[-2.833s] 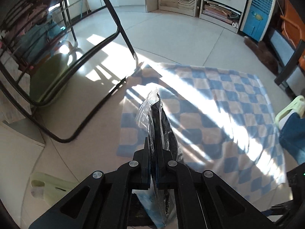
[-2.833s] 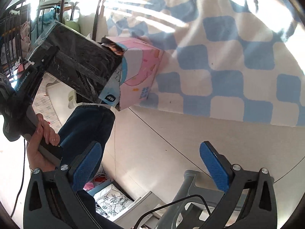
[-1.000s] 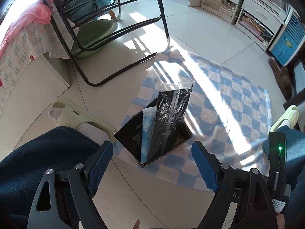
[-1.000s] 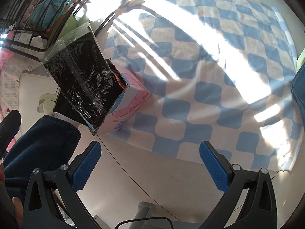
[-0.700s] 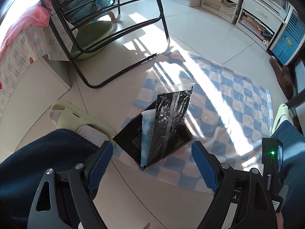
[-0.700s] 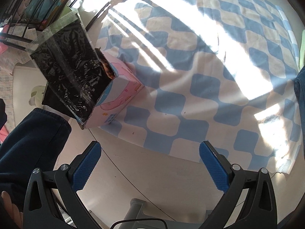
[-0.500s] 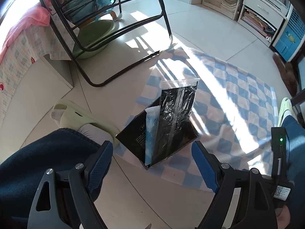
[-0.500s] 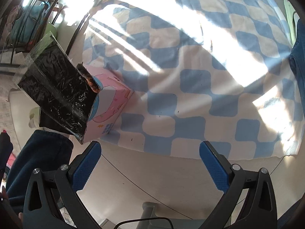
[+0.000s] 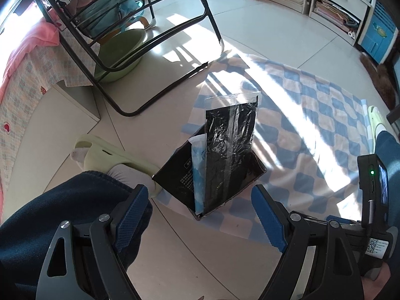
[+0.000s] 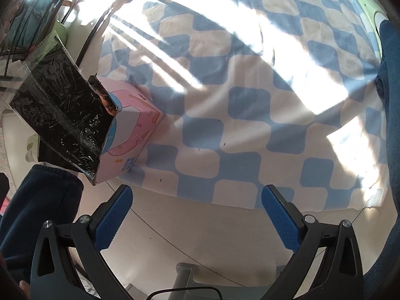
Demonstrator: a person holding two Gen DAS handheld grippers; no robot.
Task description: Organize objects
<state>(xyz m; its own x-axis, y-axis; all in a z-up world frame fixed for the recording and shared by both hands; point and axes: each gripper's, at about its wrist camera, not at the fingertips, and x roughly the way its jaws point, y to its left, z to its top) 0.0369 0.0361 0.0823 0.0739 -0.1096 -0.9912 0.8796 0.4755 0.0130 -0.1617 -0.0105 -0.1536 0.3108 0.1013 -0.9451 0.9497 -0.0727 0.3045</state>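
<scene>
The left gripper (image 9: 200, 212) is hanging wide open with nothing between its blue pads (image 9: 132, 210), pointing down at the floor. Just ahead of its fingertips, an open box (image 9: 175, 175) is sitting on the near corner of a blue-and-cream checked mat (image 9: 312, 125), with a black packet in a clear bag (image 9: 230, 150) standing upright in it beside a pale blue packet (image 9: 198, 172). The right gripper (image 10: 197, 215) is also hovering wide open and empty; the box (image 10: 132, 135) is lying ahead and to the left of it, pink on this side.
</scene>
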